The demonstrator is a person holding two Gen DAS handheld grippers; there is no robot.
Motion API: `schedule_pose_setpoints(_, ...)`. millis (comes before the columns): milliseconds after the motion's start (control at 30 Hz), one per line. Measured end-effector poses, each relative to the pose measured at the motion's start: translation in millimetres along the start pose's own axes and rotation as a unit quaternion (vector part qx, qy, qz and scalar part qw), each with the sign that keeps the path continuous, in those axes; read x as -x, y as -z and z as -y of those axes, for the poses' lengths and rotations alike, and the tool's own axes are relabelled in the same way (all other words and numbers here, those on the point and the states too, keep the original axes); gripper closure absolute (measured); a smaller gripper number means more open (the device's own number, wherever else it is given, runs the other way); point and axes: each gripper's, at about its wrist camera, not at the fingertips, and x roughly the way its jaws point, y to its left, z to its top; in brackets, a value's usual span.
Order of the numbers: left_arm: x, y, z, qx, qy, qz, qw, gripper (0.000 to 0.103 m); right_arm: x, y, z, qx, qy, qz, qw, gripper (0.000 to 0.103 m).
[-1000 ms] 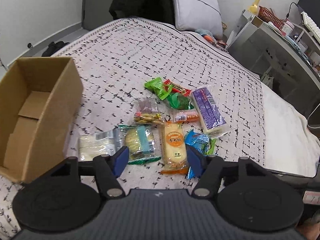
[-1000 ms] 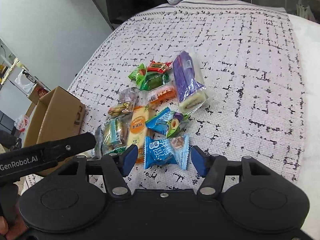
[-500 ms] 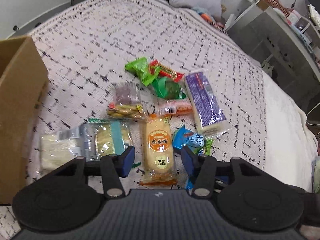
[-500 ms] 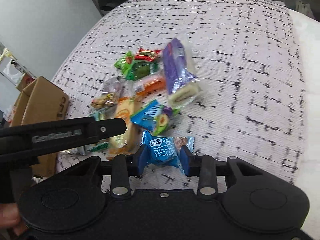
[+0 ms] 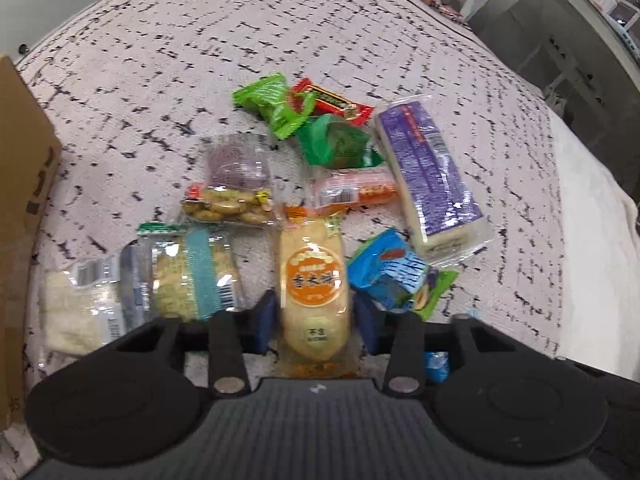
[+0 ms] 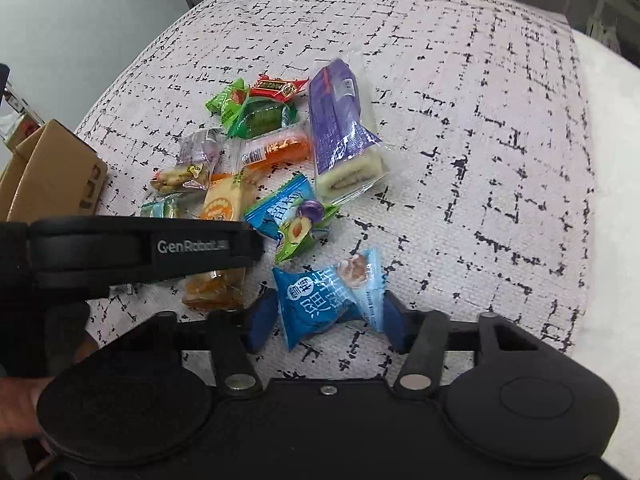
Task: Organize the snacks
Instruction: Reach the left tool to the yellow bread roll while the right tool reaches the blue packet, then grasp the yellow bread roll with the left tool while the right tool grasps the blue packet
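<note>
Jaws astride rice cracker pack [image 5: 313, 288], blue candy [image 6: 328, 294]

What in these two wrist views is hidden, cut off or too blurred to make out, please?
- Cardboard box: left wrist view, cut by the left edge; inside unseen.
- Orange cracker pack: right wrist view, middle hidden by the left gripper.
- Blue candy: left wrist view, mostly behind the gripper body.
- Packet print: left wrist view, blurred.
</note>
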Motion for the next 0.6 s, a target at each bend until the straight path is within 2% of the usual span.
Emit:
schedule_pose_setpoints(33, 2, 0, -2, 0.003, 0.006, -0.001, 1.0, 0.068, 2, -1, 0, -0.002, -0.003, 0.001, 1.0, 0.058)
schedule_pose_setpoints(133, 10, 1, -3, -0.001, 0.013, 0.003, 0.9999, 0.069, 11, 1, 1, -0.007, 0.002, 0.007, 1.0, 0.062)
schedule_pose_setpoints(600, 73, 16, -12, -0.023, 0.048, 0.037, 0.9979, 0.069, 56, 15, -23, -0.032, 0.006, 0.051, 0.998, 0.063)
